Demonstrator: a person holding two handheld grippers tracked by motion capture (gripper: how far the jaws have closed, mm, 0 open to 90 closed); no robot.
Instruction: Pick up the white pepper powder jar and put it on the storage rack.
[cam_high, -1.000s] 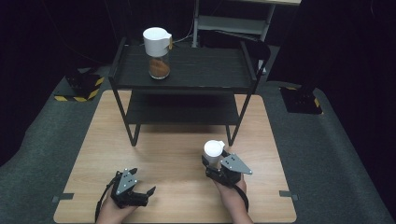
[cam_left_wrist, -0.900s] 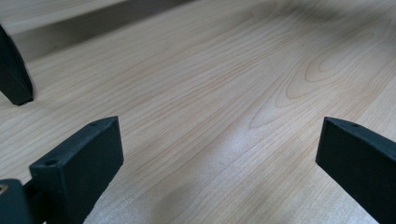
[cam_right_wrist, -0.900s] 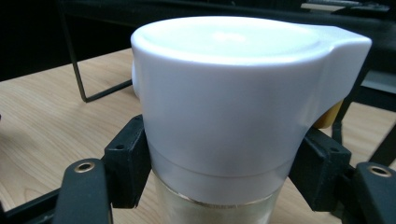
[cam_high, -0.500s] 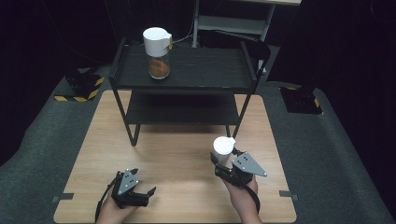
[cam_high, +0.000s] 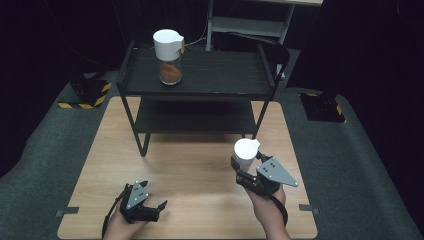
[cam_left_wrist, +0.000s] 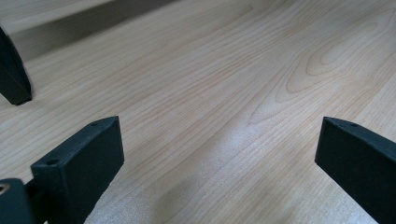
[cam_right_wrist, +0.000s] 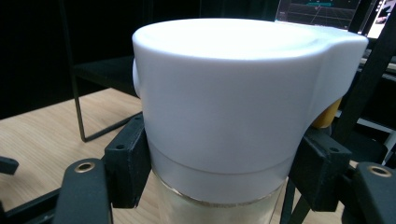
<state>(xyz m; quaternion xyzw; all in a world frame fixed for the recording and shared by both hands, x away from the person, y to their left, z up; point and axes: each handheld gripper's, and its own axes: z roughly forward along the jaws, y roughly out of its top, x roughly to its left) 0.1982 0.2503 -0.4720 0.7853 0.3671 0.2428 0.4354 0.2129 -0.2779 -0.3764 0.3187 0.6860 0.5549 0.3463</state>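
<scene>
Right hand-held gripper (cam_high: 243, 169) clenched on upright white-lidded jar (cam_high: 245, 154); shelf rack (cam_high: 200, 82) lies ahead and above it; left hand-held gripper (cam_high: 150, 209) released, farther off

Black two-tier rack (cam_high: 210, 85) on the wooden table (cam_high: 190, 170) — its top shelf holds a brown-filled jar (cam_high: 169, 56).

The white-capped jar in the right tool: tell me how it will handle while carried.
The white-capped jar looks glass below the cap, so probably smooth, somewhat slippery and breakable if dropped. The right tool clamps it just under the cap, high on the body, so it may swing or tilt if moved quickly. The big cap probably makes it top-heavy, apt to tip when set down.
</scene>
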